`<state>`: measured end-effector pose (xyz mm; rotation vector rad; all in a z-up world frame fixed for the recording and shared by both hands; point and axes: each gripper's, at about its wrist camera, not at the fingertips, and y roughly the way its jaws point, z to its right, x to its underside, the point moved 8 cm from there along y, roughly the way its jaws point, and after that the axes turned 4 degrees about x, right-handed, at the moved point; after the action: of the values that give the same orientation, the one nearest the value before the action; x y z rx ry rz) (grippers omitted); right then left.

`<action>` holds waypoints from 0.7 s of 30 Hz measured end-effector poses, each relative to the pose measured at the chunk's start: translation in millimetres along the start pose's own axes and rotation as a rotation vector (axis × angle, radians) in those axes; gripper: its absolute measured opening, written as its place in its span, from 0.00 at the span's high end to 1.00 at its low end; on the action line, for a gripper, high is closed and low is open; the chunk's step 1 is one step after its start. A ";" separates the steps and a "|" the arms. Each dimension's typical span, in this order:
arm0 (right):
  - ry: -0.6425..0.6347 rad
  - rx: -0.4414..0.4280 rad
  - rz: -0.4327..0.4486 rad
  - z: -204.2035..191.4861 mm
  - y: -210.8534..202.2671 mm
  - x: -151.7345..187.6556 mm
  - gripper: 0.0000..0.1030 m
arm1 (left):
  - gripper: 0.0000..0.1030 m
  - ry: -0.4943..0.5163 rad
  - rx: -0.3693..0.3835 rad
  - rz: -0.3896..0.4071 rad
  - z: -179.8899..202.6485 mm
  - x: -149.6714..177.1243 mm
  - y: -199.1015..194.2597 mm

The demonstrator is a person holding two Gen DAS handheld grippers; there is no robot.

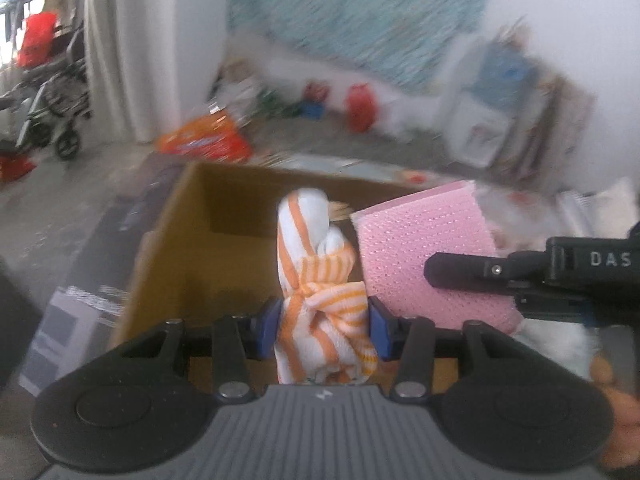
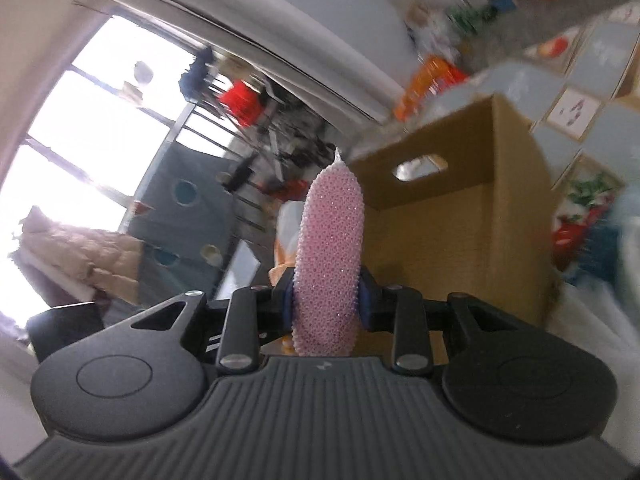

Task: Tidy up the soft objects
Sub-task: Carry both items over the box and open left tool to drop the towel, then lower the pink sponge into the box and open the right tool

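Note:
My left gripper (image 1: 325, 322) is shut on a knotted white cloth with orange stripes (image 1: 316, 280), held upright over an open cardboard box (image 1: 176, 240). To its right a pink textured sponge pad (image 1: 428, 248) hangs over the box edge, with the right gripper's black finger (image 1: 464, 270) pressed on it. In the right wrist view my right gripper (image 2: 325, 298) is shut on that pink pad (image 2: 330, 256), seen edge-on between the blue pads. The cardboard box (image 2: 460, 232) with a handle cutout stands just ahead and to the right. The striped cloth (image 2: 286, 240) peeks out behind the pad.
A grey floor with an orange packet (image 1: 204, 142), red bags (image 1: 360, 106) and stacked frames (image 1: 516, 120) lies beyond the box. A wheeled cart (image 1: 60, 92) stands at the left. A dark flat carton (image 1: 80, 308) lies beside the box. A bright window (image 2: 92, 132) fills the left.

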<state>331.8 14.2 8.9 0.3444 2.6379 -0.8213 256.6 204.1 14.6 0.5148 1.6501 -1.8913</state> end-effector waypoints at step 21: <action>0.125 0.161 -0.054 40.8 163.0 -35.1 0.72 | 0.52 0.076 -0.220 -0.035 -46.5 -26.5 85.1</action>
<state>428.1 116.6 -89.5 0.3792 2.7134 -1.0654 327.6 247.8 -41.4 0.4741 1.8996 -1.7057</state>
